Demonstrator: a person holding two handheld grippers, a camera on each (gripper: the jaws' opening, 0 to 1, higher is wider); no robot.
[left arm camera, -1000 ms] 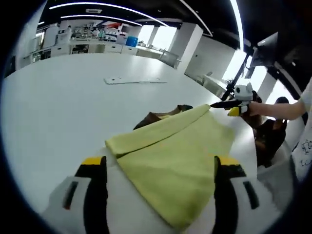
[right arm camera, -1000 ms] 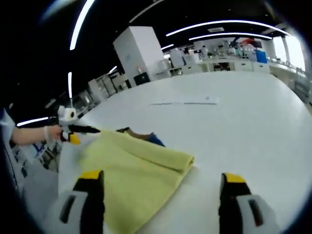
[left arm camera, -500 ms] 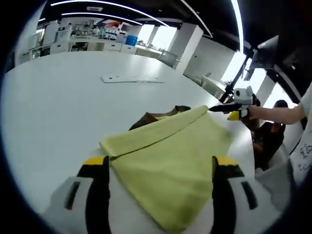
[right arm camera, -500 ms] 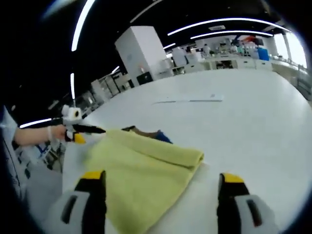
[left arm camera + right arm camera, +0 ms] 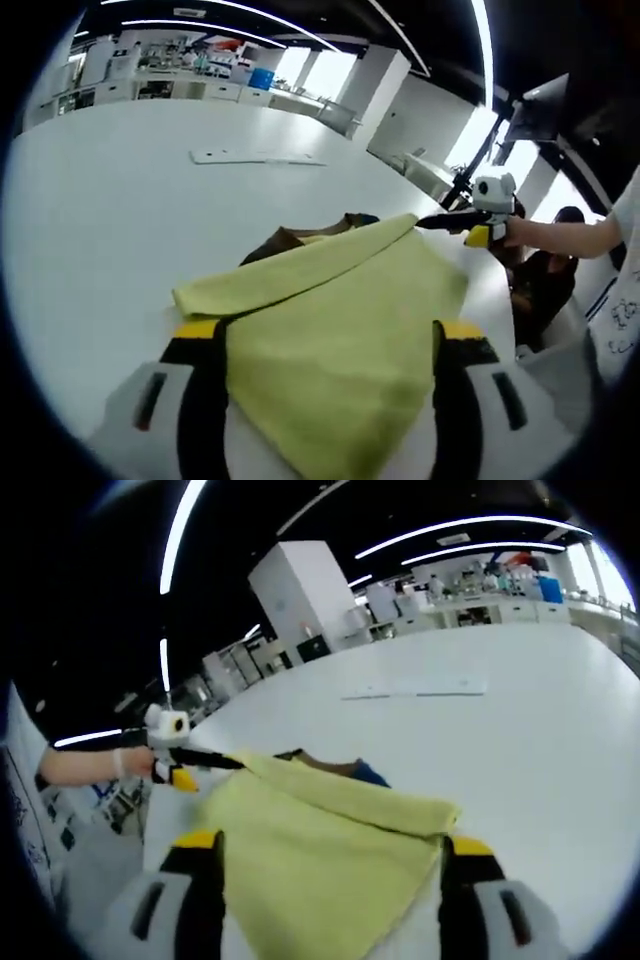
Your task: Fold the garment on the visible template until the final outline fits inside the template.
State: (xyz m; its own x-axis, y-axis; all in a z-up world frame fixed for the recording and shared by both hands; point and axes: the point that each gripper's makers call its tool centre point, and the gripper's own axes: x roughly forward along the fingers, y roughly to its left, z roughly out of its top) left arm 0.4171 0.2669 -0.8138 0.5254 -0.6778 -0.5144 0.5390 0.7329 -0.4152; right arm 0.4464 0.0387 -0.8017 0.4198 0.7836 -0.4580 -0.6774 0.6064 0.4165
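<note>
A wide white counter (image 5: 90, 200) is carrying everything in both views. A yellow-green garment (image 5: 340, 320) is lying folded on it, with a doubled edge running along its far side in the left gripper view; in the right gripper view the same garment (image 5: 320, 850) is spreading between that view's own jaws. A dark brown piece (image 5: 290, 238) with a bit of blue is peeking out from under the far edge of the garment. The left claw (image 5: 325, 335) is standing wide open, its yellow-tipped jaws straddling the near part of the garment and gripping nothing. The right claw (image 5: 327, 848) is likewise standing wide open over the cloth, holding nothing; seen from the left gripper view it (image 5: 448, 220) is sitting at the garment's far corner, though whether it is touching there cannot be told. A flat white strip (image 5: 255, 157) is lying well apart on the counter.
</note>
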